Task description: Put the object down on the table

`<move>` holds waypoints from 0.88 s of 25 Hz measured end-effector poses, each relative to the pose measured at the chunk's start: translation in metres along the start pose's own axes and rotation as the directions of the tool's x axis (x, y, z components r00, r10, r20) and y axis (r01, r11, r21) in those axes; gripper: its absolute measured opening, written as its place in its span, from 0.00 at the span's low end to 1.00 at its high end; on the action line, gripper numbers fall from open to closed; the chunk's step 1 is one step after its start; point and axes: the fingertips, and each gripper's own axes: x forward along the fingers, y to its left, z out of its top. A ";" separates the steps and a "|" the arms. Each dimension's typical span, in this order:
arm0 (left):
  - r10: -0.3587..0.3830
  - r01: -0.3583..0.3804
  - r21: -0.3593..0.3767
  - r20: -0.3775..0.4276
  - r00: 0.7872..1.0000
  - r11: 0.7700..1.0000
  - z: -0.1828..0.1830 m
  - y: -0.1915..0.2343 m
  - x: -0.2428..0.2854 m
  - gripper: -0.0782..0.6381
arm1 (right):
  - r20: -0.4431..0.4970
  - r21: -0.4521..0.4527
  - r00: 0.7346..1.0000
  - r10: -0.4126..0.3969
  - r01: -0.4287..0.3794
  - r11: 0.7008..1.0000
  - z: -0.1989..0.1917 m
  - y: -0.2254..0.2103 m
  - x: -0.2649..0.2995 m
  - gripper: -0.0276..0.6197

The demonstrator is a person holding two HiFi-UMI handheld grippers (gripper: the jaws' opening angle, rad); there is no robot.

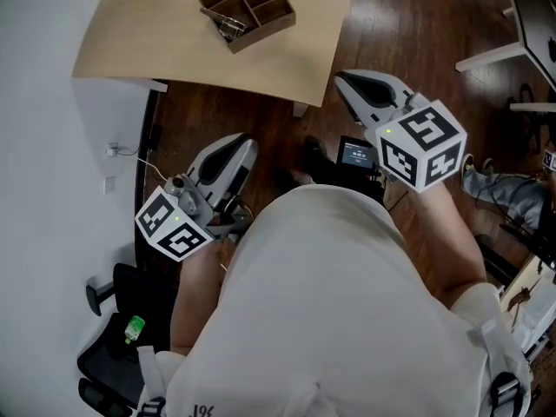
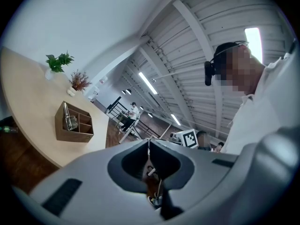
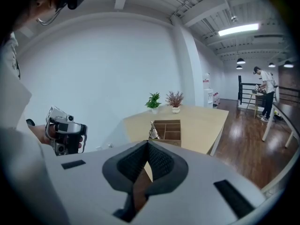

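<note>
A wooden compartment box [image 1: 248,9] [image 2: 74,123] [image 3: 169,131] stands on the light wooden table [image 1: 156,42] [image 2: 28,93] [image 3: 206,121]. A shiny metal object [image 1: 228,26] [image 2: 70,121] [image 3: 153,131] leans in its left compartment. Both grippers hang over the dark wooden floor, short of the table. My left gripper [image 1: 246,148] [image 2: 149,142] is shut, and I see nothing between its jaws. My right gripper [image 1: 344,82] [image 3: 147,143] is shut too, empty, and points toward the table and the box.
A white wall [image 1: 43,189] runs along the left. A black office chair [image 1: 113,354] carrying a green item [image 1: 134,327] sits at the lower left. Two potted plants [image 3: 153,100] [image 3: 175,99] stand at the table's far end. A person [image 3: 265,90] works in the background.
</note>
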 end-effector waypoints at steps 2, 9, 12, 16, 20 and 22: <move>-0.013 0.013 0.009 0.000 1.000 1.000 0.000 -0.008 0.001 0.12 | 0.016 -0.003 1.000 -0.003 0.003 1.000 0.003 0.003 -0.009 0.05; -0.034 0.034 0.005 -0.014 0.999 0.999 -0.002 -0.016 0.005 0.12 | 0.049 0.005 0.998 -0.032 0.032 0.999 0.008 -0.003 -0.024 0.05; -0.035 0.035 -0.007 -0.020 0.999 0.999 -0.005 -0.015 0.007 0.12 | 0.051 0.012 0.998 -0.038 0.038 0.999 0.007 -0.007 -0.025 0.05; -0.039 0.038 -0.012 -0.023 0.999 0.999 -0.005 -0.015 0.012 0.12 | 0.057 0.019 0.998 -0.038 0.037 0.999 0.006 -0.012 -0.024 0.05; -0.041 0.040 -0.031 -0.029 0.999 0.999 -0.011 -0.014 0.018 0.12 | 0.047 0.029 0.998 -0.041 0.039 0.999 0.001 -0.019 -0.024 0.05; -0.043 0.041 -0.044 -0.032 0.999 0.998 -0.013 -0.014 0.021 0.12 | 0.037 0.034 0.998 -0.044 0.043 0.998 -0.001 -0.024 -0.024 0.05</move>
